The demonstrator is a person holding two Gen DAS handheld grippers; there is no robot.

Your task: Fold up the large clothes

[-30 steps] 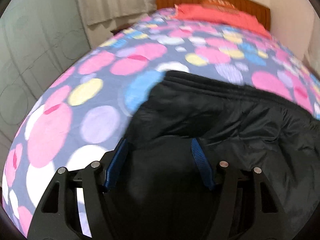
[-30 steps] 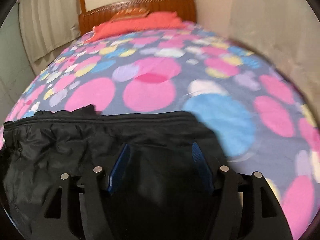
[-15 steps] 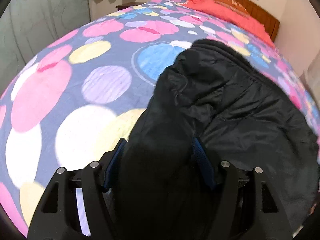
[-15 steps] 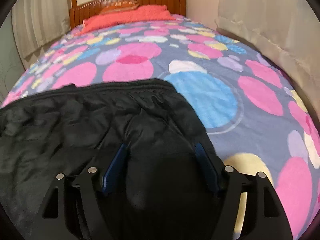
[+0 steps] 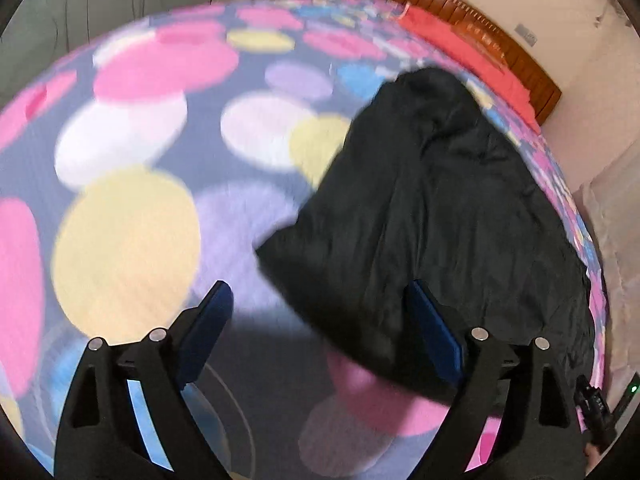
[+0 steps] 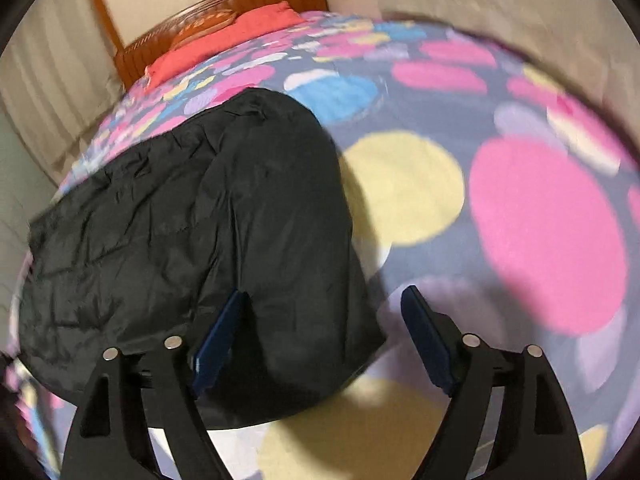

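A large black padded jacket (image 5: 440,200) lies folded flat on the spotted bedspread (image 5: 128,232). In the left wrist view its near left corner rests on the bed under my left gripper (image 5: 320,288). The left jaws are opening wide and the blue pads (image 5: 212,320) do not press the cloth. The right wrist view shows the jacket (image 6: 200,220) with its near right corner below my right gripper (image 6: 325,294). Those jaws are opening too, with the left pad (image 6: 224,332) over the fabric and the right pad over the bedspread (image 6: 548,232).
A red blanket (image 6: 224,40) and a wooden headboard (image 6: 240,4) are at the far end of the bed. Pale curtains (image 6: 40,80) hang beside it, and a wall (image 5: 592,92) runs along the other side. A dark device with a green light (image 5: 600,404) sits at the lower right.
Both grippers gripped bunched jacket fabric before; now both have opened and the fabric lies on the bed. Both hands have drawn back, lowered and rolled, so the views tilt.
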